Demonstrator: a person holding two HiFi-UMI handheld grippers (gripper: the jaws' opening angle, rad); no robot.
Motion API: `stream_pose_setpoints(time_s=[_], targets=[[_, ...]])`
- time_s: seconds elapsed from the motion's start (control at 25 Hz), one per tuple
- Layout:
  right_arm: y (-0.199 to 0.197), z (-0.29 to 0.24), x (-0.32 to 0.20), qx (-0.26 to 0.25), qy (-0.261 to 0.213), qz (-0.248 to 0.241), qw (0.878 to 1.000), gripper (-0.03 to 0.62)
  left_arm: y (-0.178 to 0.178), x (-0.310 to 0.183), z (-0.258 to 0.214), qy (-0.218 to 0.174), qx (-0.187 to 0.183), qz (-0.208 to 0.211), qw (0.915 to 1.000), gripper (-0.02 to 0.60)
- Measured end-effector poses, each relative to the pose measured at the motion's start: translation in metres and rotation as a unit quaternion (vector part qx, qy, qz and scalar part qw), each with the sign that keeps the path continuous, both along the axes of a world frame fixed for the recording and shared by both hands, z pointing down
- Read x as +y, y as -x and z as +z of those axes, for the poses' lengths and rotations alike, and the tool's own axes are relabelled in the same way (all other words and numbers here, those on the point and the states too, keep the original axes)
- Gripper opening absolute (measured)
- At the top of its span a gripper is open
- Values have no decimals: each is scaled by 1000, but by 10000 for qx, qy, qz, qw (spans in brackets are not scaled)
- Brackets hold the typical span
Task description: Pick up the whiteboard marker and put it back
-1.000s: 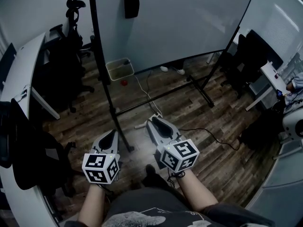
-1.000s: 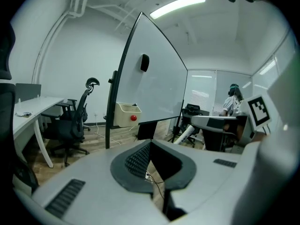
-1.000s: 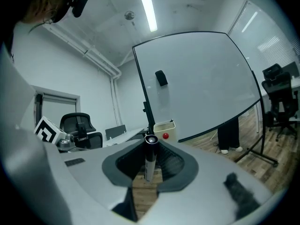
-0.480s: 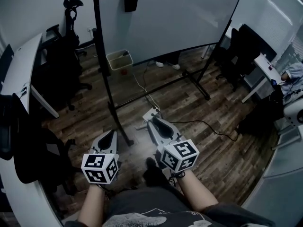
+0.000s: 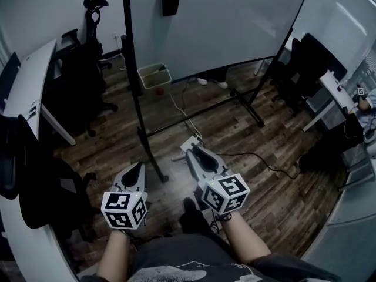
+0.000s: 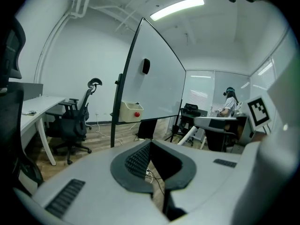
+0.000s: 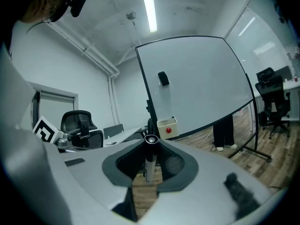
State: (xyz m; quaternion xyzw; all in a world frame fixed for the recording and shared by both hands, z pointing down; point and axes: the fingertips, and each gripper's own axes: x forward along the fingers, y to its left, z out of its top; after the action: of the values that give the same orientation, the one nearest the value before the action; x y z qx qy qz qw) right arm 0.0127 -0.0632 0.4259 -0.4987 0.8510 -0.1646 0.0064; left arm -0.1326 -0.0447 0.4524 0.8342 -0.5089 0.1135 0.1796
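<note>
My right gripper [image 7: 150,143] is shut on a whiteboard marker [image 7: 149,162], which stands upright between the jaw tips with its round end on top. In the head view the right gripper [image 5: 194,151] points across the wooden floor toward a big rolling whiteboard [image 5: 223,22]. A black eraser [image 5: 170,0] sticks to the board, and a cream box [image 5: 155,76] with a red thing in it hangs at its lower edge. My left gripper [image 5: 136,167] is level beside the right, shut and with nothing in it, its tips meeting in its own view [image 6: 150,143].
The whiteboard's black post [image 5: 136,93] and floor legs [image 5: 249,106] stand just ahead. A power strip [image 5: 187,145] and cables lie on the floor. Black office chairs [image 5: 88,57] and a white desk [image 5: 26,87] are at left. More chairs and desks [image 5: 317,75] are at right, with a person [image 6: 229,100] there.
In the head view the whiteboard, box and floor have shifted a little to the right and down. Both grippers keep almost the same place, and the right one still holds the marker.
</note>
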Motion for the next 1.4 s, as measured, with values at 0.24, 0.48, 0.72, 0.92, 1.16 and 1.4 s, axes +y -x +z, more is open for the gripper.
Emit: stream_pose_setpoints(time_s=[0.24,0.48,0.72,0.92,1.16,1.4], targets=[[-1,-18,-47,-35,-168,-88,9998,87,6,-37,-11,-120,-19,-166,9998,12],[1,-47,-105,-4,-460,-274,9986,87,10,-79,-20,-227,-26,-365,9991,14],[4,-62,-155,15,-591,-494,9970,87,10,-119,-29,-299,-49,-572,9979,14],[2,-73,-195,-29,-700,-670,9953,87,0,-151,-35,-361,-114,-650,9972,14],[3,-83,-238,-72,-820,-872,9928,87,-7,-185,-39,-422,-150,-798,9958,14],[5,-85,-276,-130,-876,-998,9911,87,-7,-214,-39,-444,-184,-990,9939,14]])
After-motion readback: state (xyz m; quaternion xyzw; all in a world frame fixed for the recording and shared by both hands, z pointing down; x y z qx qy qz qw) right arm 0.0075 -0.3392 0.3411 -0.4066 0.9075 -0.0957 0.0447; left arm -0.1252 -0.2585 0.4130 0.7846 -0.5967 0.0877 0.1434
